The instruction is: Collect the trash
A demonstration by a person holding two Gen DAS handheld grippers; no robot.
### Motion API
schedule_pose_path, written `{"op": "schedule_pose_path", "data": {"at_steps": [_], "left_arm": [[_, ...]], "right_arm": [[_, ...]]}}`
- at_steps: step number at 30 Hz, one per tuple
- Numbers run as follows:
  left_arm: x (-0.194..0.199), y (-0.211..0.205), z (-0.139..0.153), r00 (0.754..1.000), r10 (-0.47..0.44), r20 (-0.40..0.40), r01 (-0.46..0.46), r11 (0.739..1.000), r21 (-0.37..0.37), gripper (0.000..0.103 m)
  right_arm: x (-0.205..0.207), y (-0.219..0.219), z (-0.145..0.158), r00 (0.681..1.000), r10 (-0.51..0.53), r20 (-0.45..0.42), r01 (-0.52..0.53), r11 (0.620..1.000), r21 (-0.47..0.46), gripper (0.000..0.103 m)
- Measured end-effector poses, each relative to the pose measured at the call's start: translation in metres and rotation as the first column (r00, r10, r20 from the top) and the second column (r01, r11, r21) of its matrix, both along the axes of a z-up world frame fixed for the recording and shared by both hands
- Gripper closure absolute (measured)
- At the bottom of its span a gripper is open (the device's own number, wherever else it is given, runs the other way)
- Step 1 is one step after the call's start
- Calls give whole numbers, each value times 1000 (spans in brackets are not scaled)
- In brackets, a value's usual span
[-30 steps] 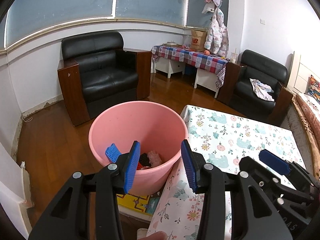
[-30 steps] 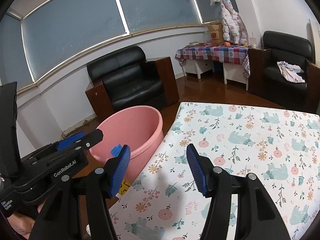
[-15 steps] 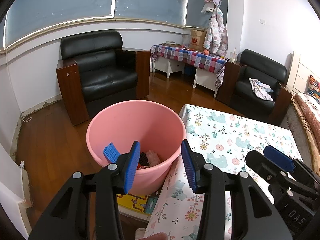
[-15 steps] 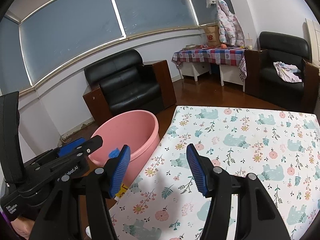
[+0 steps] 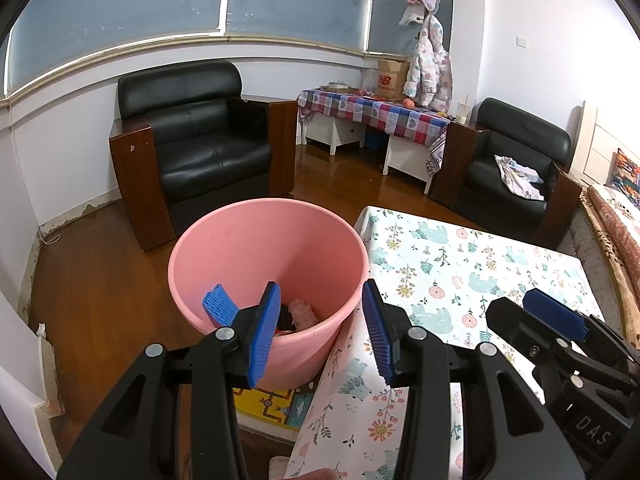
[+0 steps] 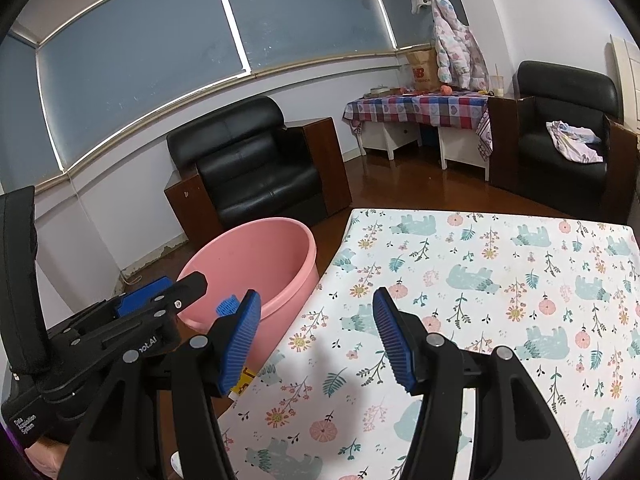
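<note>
A pink plastic bin stands on the wood floor against the left edge of a table with a floral bear-print cloth. Pinkish and dark trash lies at its bottom. My left gripper is open and empty, just above the bin's near rim and the table edge. My right gripper is open and empty over the cloth, to the right of the bin. A blue ridged piece shows by the bin's near rim; what it is I cannot tell.
A black armchair stands behind the bin. A second black armchair with a cloth on it sits at the far right. A checkered side table is against the back wall. A yellow box lies under the table edge.
Both grippers have drawn back and risen slightly; the bin and table look a little farther away. Both stay open and empty.
</note>
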State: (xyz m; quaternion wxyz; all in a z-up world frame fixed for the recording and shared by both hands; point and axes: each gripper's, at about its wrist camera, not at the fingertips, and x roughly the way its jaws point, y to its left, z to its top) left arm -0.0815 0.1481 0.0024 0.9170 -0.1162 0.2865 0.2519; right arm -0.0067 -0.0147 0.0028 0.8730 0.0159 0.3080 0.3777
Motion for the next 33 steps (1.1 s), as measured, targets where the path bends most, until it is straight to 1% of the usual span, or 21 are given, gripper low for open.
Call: {"op": "schedule_pose_path", "data": {"at_steps": [17,33], "left_arm": [[5,-8,-5,1000,-10,-4,10,1000,-4,60],[6,-11,-14,1000,-19,-3,19,1000,-19,60]], "right_arm": [[4,1,-11,1000,-7,-18,7,1000,-1,45],[0,-1,-12,1000,-19,-4,19,1000,-5,45]]}}
